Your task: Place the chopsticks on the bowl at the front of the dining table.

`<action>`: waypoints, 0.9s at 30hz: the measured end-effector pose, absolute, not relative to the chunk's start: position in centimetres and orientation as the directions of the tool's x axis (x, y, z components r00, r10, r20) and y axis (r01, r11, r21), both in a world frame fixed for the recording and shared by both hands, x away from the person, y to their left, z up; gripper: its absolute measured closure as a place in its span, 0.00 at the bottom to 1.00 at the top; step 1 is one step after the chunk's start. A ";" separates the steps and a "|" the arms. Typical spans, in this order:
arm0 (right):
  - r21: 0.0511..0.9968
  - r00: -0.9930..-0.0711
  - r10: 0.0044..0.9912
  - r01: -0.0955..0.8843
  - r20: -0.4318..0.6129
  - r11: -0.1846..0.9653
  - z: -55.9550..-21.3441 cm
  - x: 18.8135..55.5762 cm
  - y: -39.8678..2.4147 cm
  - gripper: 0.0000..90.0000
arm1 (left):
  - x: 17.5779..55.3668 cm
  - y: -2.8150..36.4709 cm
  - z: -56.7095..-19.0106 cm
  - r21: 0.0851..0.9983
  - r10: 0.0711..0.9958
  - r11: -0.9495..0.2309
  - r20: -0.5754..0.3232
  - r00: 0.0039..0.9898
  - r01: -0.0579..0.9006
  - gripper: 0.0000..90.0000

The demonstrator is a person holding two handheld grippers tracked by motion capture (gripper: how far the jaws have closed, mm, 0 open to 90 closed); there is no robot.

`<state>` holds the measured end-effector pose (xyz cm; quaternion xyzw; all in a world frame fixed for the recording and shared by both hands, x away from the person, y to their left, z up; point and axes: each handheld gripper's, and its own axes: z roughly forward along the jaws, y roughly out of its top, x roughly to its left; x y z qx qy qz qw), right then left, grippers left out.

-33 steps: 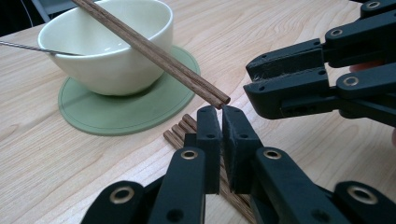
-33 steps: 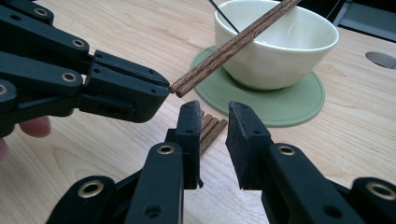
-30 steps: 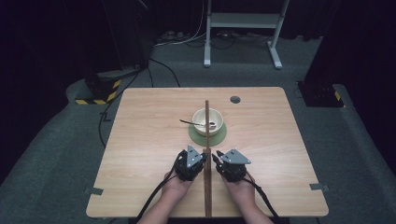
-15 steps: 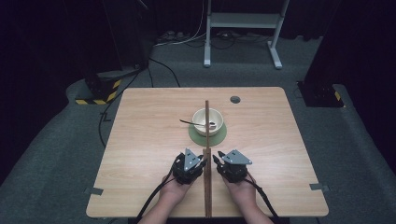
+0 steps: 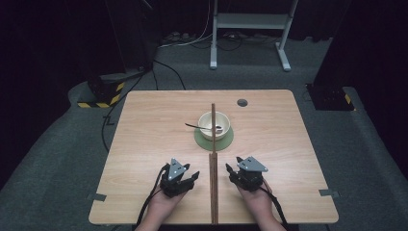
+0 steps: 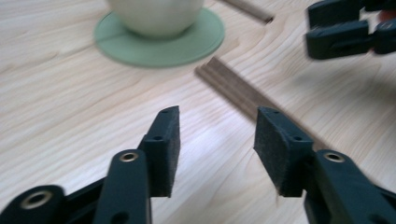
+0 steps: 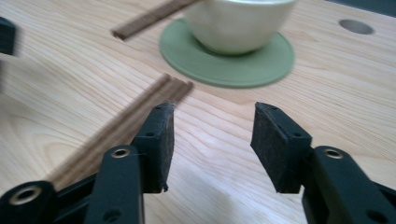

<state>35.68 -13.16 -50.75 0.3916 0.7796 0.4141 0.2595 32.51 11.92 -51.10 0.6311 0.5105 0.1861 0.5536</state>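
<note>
Wooden sticks (image 5: 213, 187) (mid-table) between tools

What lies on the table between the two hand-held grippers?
In the high view, long brown wooden sticks lie lengthwise on the table between the left hand-held gripper and the right hand-held gripper, touching neither.
</note>
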 end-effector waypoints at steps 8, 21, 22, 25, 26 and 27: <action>0.829 -0.491 0.869 0.461 -0.057 0.315 -51.3 35.6 -17.9 0.49 | 32.2 18.7 -52.3 0.872 0.905 0.182 -0.329 0.270 0.454 0.44; 0.746 -0.332 0.943 0.630 0.008 0.216 -52.1 36.1 -30.7 0.44 | 32.6 27.6 -53.8 0.844 0.941 0.283 -0.335 0.037 0.457 0.32; 0.740 -0.330 0.944 0.641 0.024 0.205 -52.1 36.3 -30.8 0.42 | 32.7 27.4 -53.8 0.841 0.941 0.286 -0.336 0.028 0.459 0.32; 0.736 -0.328 0.945 0.641 0.004 0.219 -52.1 36.6 -30.4 0.42 | 32.8 26.9 -54.0 0.850 0.952 0.255 -0.303 0.032 0.461 0.28; 0.733 -0.314 0.949 0.643 -0.012 0.222 -52.2 36.5 -30.0 0.43 | 32.8 26.8 -54.0 0.851 0.952 0.257 -0.304 0.031 0.459 0.28; 0.732 -0.313 0.950 0.643 -0.016 0.224 -52.2 36.5 -29.8 0.43 | 32.7 26.8 -54.0 0.850 0.952 0.258 -0.304 0.029 0.459 0.28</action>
